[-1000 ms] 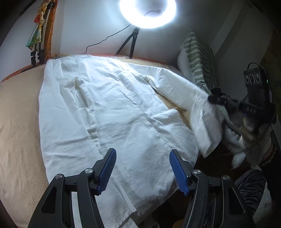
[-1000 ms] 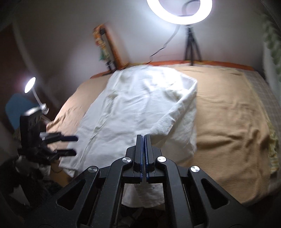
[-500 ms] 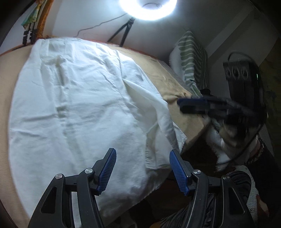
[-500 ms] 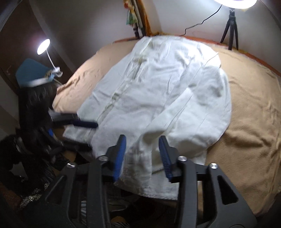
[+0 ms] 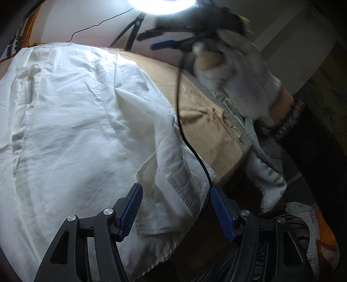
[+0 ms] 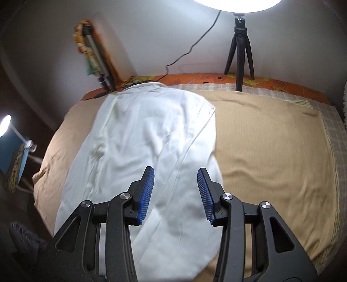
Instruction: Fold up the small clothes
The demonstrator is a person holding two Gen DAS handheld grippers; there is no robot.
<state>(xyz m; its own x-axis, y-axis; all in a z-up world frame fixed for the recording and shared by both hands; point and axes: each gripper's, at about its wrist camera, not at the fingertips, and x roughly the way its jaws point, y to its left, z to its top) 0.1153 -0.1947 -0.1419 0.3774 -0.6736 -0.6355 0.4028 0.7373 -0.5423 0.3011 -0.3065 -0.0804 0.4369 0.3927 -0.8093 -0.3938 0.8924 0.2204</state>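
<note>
**Sleeve let go, white shirt folded inward on the bed**

Since a second ago the right gripper (image 6: pixel 175 193) has let go of the sleeve it pinched: its blue pads, then pressed together, now stand apart with nothing between them, and the sleeve lies folded across the white shirt (image 6: pixel 141 147). In the left wrist view this gripper, blurred, has gone from the right side to the top, under the ring light (image 5: pixel 160 3).

Nearest the left camera, the left gripper (image 5: pixel 176 210) hangs with its jaws wide and empty. The shirt's near edge and the folded cuff (image 5: pixel 184 191) lie below and between the two pads; whether they touch the cloth cannot be told. A black cable (image 5: pixel 190 147) runs down across the cuff.

In the right wrist view the shirt runs from between the parted pads toward the far wall, on the left half of the tan blanket (image 6: pixel 271 151). Its right edge is a straight fold. Beyond it stands the tripod (image 6: pixel 239 47) of the ring light, and a small lamp (image 6: pixel 5 128) glows at far left.
</note>
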